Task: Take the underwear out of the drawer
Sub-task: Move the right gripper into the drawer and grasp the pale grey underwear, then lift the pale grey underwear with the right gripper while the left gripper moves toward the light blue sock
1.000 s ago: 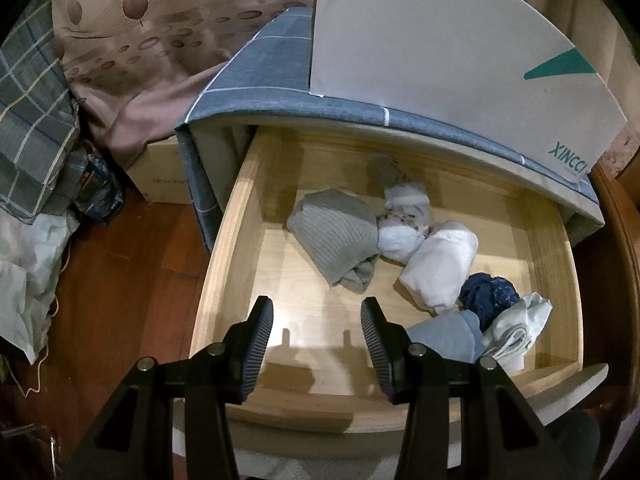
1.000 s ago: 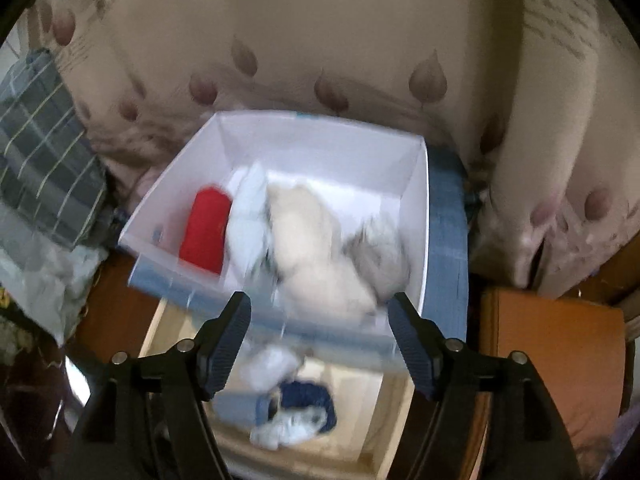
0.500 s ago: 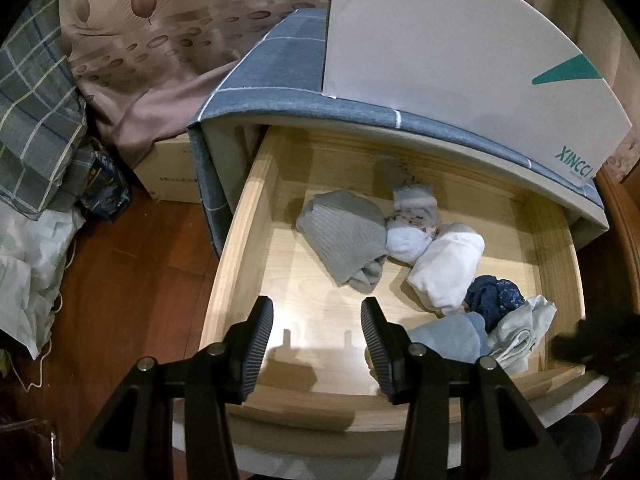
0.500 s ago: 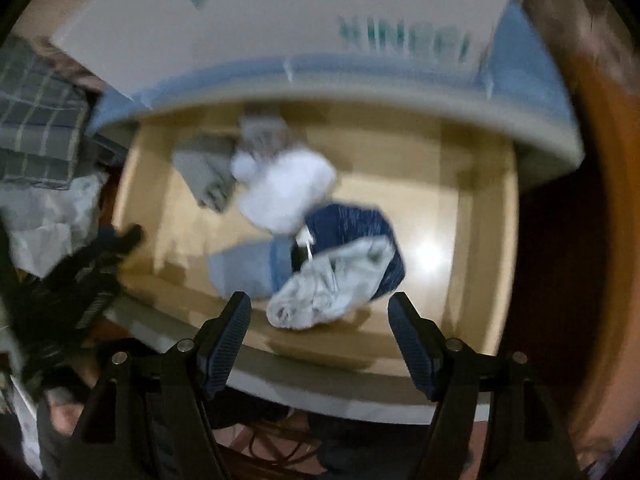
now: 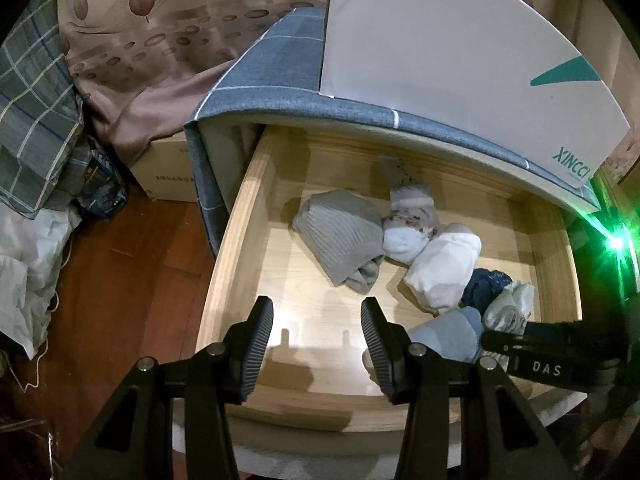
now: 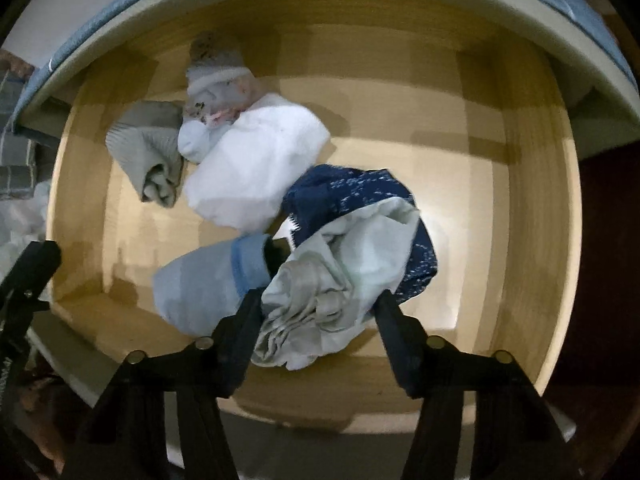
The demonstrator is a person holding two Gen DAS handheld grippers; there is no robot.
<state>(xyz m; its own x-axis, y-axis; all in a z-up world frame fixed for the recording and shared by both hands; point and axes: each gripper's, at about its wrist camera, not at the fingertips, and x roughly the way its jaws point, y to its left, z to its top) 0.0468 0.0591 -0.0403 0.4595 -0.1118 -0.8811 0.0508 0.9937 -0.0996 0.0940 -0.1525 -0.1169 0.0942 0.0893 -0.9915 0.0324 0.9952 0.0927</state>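
Observation:
The wooden drawer [image 5: 240,248] [image 6: 532,200] is pulled open. It holds several folded garments: a grey ribbed one [image 5: 340,236] [image 6: 140,148], a white one [image 5: 440,268] [image 6: 256,168], a dark blue patterned one [image 5: 486,284] [image 6: 352,192], a light blue roll [image 5: 448,336] [image 6: 200,284] and a pale crumpled piece [image 5: 508,308] [image 6: 320,300]. My right gripper [image 6: 316,308] is open, its fingers on either side of the pale crumpled piece. It shows at the lower right of the left wrist view [image 5: 532,344]. My left gripper [image 5: 316,332] is open and empty over the drawer's front left.
A white box marked XINCCI [image 5: 460,60] stands on the grey-checked cabinet top [image 5: 280,80]. A cardboard box [image 5: 168,172], brown leaf-print cloth [image 5: 160,40] and plaid fabric [image 5: 32,112] lie left, above the red-brown wooden floor [image 5: 112,300].
My right gripper swung from the white box on top down into the drawer and now straddles the pale crumpled piece. My left gripper shifted slightly left and stays open.

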